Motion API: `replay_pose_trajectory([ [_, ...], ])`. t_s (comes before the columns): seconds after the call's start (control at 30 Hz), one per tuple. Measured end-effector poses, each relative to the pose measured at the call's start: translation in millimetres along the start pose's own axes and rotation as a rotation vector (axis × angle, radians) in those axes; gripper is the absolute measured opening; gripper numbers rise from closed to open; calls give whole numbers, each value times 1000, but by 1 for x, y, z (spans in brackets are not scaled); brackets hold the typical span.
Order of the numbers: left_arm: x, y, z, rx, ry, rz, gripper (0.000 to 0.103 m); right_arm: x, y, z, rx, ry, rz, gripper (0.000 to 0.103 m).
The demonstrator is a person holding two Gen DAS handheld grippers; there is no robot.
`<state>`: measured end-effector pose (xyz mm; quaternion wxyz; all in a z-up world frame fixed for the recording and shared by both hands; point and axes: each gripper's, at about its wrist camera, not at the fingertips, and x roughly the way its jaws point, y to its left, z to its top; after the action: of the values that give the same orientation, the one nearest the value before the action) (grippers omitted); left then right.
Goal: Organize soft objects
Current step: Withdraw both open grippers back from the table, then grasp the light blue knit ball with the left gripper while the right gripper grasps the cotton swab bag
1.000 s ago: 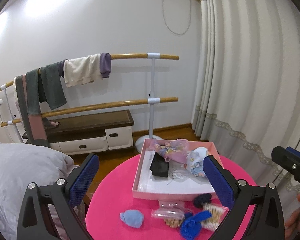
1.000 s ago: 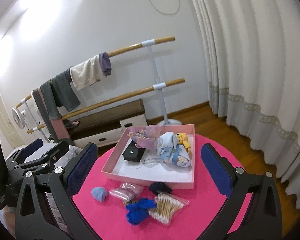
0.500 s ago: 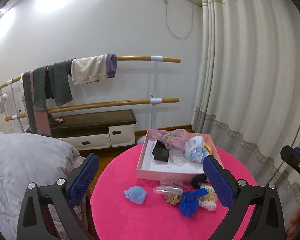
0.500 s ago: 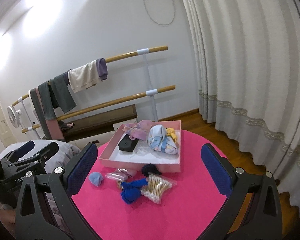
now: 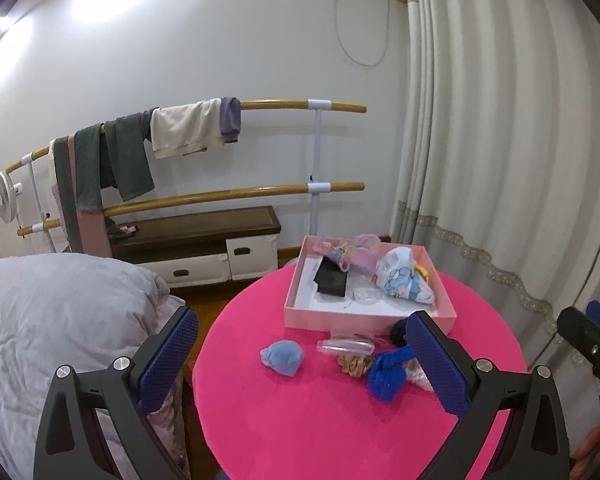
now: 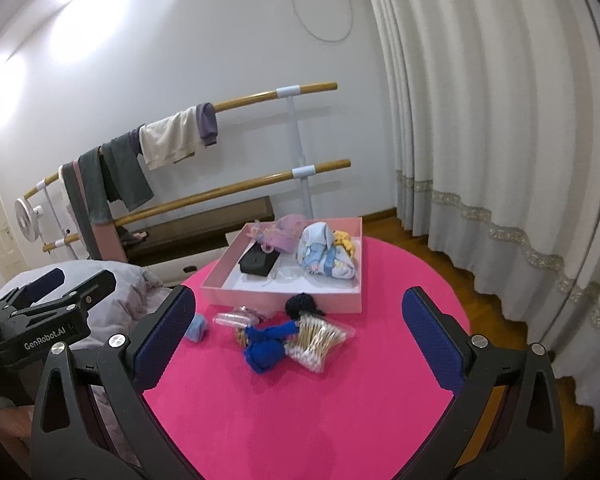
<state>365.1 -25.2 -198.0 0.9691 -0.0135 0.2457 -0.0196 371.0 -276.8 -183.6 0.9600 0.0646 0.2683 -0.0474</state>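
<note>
A pink box [image 5: 300, 314] [image 6: 228, 294] on the round pink table [image 5: 300, 420] [image 6: 300, 420] holds a black pouch [image 5: 331, 278], a purple fabric item [image 5: 356, 256] and a blue-print cloth bundle [image 5: 400, 280]. In front of the box lie a light blue sock ball [image 5: 282, 358] [image 6: 196, 328], a royal blue sock [image 5: 386, 374] [image 6: 266, 350], a dark navy ball [image 6: 302, 304], a clear packet [image 5: 346, 347] and a cotton swab bag [image 6: 318, 340]. My left gripper [image 5: 302, 364] and right gripper [image 6: 298, 340] are both open and empty above the table's near side.
Wooden rails [image 5: 260, 192] draped with clothes [image 5: 188, 130] stand at the wall above a low bench [image 5: 196, 232]. A grey duvet [image 5: 60, 312] lies left of the table. Curtains [image 5: 500, 160] hang on the right. A small fan [image 5: 4, 196] stands far left.
Both grippers have drawn back and up from the table, so the box and loose items look smaller and farther. Nothing on the table has moved. Both stay open.
</note>
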Motion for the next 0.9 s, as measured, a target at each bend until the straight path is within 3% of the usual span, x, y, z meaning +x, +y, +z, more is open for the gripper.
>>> replay_pose_trajectory([
  [0.9,18,2,-7,-23,47,0,103,18,-1,-7,-9,44,-11,103],
])
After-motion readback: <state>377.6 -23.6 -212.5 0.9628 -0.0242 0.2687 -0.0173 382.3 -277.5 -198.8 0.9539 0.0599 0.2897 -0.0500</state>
